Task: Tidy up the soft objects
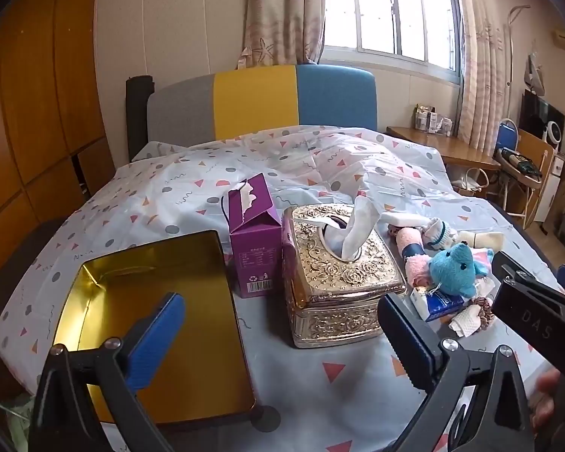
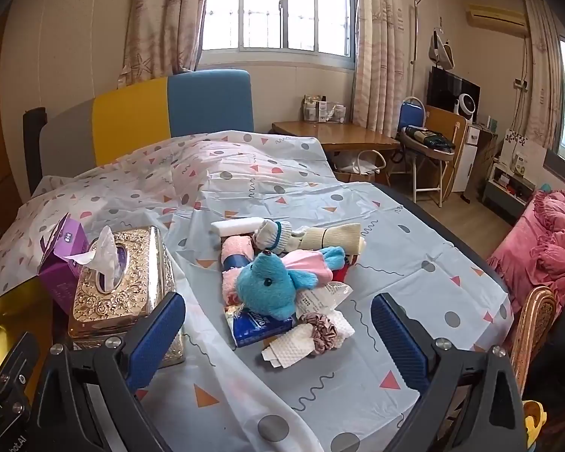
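Note:
A pile of soft things lies on the patterned table cover: a blue plush toy (image 2: 269,288) (image 1: 456,268), a pink towel roll (image 2: 234,254), white socks (image 2: 277,234), a cream cloth roll (image 2: 335,241), a mauve scrunchie (image 2: 322,329), a white cloth (image 2: 301,342) and a blue tissue pack (image 2: 261,326) (image 1: 442,303). An open gold tin (image 1: 147,320) sits at the left. My left gripper (image 1: 282,335) is open and empty, above the table between the tin and the tissue box. My right gripper (image 2: 278,333) is open and empty, just short of the pile.
An ornate gold tissue box (image 1: 339,275) (image 2: 128,286) stands mid-table with a purple carton (image 1: 254,241) behind it. A tricolour headboard (image 1: 260,101) is at the back. A wooden desk (image 2: 335,137), a blue chair (image 2: 414,113) and pink bedding (image 2: 542,248) stand to the right.

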Demonstrator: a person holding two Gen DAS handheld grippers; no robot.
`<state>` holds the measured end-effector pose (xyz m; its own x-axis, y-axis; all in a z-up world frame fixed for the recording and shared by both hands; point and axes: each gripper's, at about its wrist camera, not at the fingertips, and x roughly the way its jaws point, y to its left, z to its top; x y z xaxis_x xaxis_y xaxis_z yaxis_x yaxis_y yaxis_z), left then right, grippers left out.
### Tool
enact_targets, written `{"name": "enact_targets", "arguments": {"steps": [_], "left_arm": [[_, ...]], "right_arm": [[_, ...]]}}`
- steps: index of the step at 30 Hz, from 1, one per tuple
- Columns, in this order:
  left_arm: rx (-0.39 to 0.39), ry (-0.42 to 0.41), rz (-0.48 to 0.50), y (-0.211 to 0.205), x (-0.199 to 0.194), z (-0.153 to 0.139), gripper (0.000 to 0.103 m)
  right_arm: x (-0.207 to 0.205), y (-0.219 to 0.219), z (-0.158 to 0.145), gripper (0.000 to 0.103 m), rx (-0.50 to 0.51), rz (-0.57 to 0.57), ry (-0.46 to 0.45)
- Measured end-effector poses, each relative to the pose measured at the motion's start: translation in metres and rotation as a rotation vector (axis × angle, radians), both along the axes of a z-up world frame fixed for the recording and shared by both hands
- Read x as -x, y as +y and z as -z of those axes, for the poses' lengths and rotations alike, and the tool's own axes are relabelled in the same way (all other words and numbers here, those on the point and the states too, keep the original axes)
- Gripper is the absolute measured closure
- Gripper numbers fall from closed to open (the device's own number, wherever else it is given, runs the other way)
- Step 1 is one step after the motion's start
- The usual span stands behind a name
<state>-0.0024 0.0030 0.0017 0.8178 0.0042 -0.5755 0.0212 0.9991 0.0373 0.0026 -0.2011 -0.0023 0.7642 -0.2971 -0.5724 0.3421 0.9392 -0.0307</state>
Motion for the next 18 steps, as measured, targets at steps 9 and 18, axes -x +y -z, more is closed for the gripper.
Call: {"name": "enact_targets", "arguments": {"steps": [9,18], "left_arm": [[0.005,-0.007,-0.01,0.008,0.0,-0.001,0.0],[-0.009,-0.011,-0.014,0.007,0.006,-0.004,0.0]], "right_arm": [[0.0,0.005,-0.002,0.002,0.01,-0.004,-0.018],[0.001,0.009,-0.001,0.002,0.005,-0.023,-0.022]]}}
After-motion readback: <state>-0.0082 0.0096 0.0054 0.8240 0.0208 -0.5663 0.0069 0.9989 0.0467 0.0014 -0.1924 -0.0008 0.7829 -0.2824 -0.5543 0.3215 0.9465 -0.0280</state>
